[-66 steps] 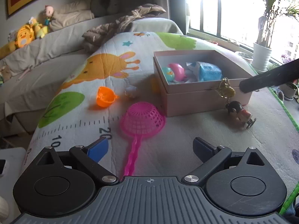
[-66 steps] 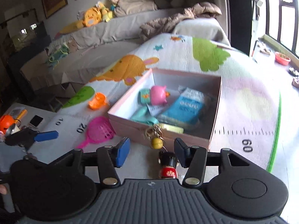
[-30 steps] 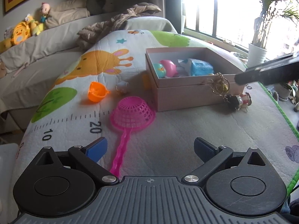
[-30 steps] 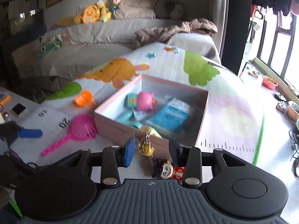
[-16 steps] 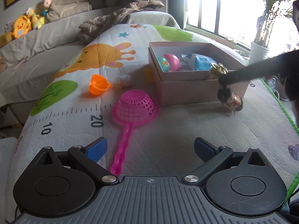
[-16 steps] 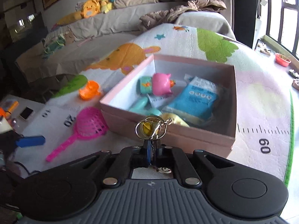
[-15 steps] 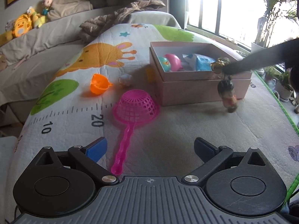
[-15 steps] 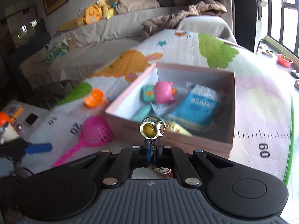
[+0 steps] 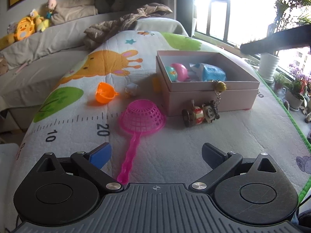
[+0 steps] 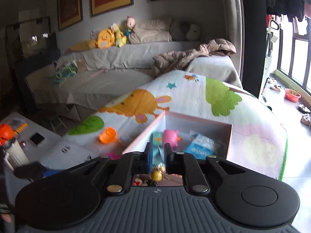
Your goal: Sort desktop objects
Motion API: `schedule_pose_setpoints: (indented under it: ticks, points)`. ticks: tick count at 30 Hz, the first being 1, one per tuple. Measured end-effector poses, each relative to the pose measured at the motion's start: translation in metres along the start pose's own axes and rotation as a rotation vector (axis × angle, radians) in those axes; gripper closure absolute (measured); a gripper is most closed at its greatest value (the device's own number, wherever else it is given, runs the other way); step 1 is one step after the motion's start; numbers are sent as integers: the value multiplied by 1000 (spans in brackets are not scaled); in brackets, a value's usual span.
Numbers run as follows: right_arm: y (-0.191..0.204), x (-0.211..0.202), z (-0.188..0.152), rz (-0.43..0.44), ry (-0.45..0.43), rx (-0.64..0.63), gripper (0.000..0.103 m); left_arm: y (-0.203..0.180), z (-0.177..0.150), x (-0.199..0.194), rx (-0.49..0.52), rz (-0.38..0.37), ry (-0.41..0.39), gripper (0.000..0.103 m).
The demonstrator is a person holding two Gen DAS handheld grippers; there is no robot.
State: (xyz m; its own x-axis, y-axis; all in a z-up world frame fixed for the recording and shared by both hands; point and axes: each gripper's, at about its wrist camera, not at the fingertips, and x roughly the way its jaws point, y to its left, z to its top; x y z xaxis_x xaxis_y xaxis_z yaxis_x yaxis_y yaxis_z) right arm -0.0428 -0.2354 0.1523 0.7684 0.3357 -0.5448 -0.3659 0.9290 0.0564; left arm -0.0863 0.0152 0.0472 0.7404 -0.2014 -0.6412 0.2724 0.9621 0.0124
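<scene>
The doll keychain (image 9: pixel 201 113) lies on its side on the play mat just before the pink box (image 9: pixel 208 97), and its gold bell (image 9: pixel 220 86) rests against the box's front rim. My right gripper (image 10: pixel 157 155) hovers above the box's near edge. Its jaws stand a narrow gap apart and are opening, with nothing pressed between them; the bell (image 10: pixel 156 175) shows below them. In the left wrist view its dark finger (image 9: pixel 276 42) crosses the upper right. My left gripper (image 9: pixel 156 153) is open and empty, behind the pink strainer (image 9: pixel 142 116).
An orange cup (image 9: pixel 106 95) and a small pale toy (image 9: pixel 131 87) lie left of the box. Inside the box are a pink pig toy (image 10: pixel 171 136) and a blue packet (image 10: pixel 200 147). A sofa with plush toys stands behind; potted plants line the window at right.
The right gripper shut on the keychain and lifted it, then let it go. The doll now lies on the mat before the box, and the gripper has risen. The left gripper stayed put.
</scene>
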Motion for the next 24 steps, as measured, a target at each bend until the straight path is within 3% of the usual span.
schedule_pose_setpoints:
  ticks: [5, 8, 11, 12, 14, 18, 24]
  points:
    - [13, 52, -39, -7, 141, 6, 72, 2, -3, 5, -7, 0, 18, 1]
    - [12, 68, -41, -72, 117, 89, 69, 5, -5, 9, -17, 4, 32, 1]
    - [10, 68, -36, -45, 91, 187, 68, 9, -6, 11, -32, 5, 37, 1]
    - [10, 69, -34, -43, 93, 215, 68, 10, -7, 11, -37, 4, 37, 1]
    - [9, 71, -31, -61, 106, 237, 84, 11, -8, 10, -44, -2, 35, 1]
    - [10, 65, -25, -82, 109, 187, 84, 16, -12, 8, -65, -19, 26, 1]
    - [-10, 22, 14, -52, 3, 236, 85, 26, -15, 5, -105, -25, 14, 1]
